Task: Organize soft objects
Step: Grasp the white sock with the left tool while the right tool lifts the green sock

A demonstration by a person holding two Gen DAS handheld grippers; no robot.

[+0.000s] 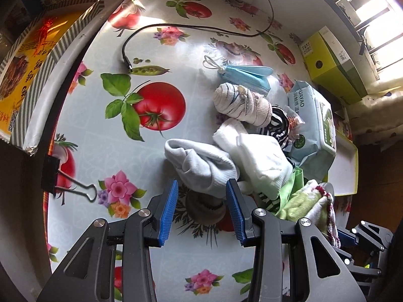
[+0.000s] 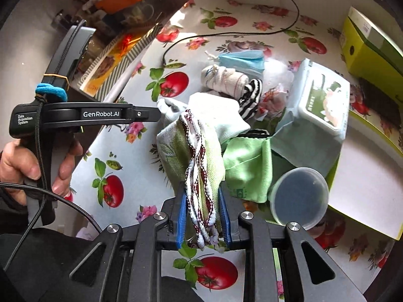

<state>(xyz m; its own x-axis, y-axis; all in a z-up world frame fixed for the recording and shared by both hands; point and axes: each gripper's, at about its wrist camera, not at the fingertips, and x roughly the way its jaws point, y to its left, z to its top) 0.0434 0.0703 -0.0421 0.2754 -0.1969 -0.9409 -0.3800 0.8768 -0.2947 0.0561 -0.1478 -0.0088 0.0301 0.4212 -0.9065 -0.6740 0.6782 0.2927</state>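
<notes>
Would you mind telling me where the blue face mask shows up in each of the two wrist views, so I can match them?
Left wrist view: the blue face mask lies upper right of centre, just above the striped rolled sock.
Right wrist view: the blue face mask lies above centre, again just beyond the striped rolled sock.
Shared landmark: the pack of wet wipes, to the right of the mask in both.

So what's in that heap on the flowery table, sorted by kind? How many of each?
Rolled or bunched socks: 4 (striped cream roll, black-and-white, grey, white)
Cloths: 2 (trimmed towel in the right gripper, green cloth)
Face masks: 1
Wet-wipe packs: 1
Total: 8
</notes>
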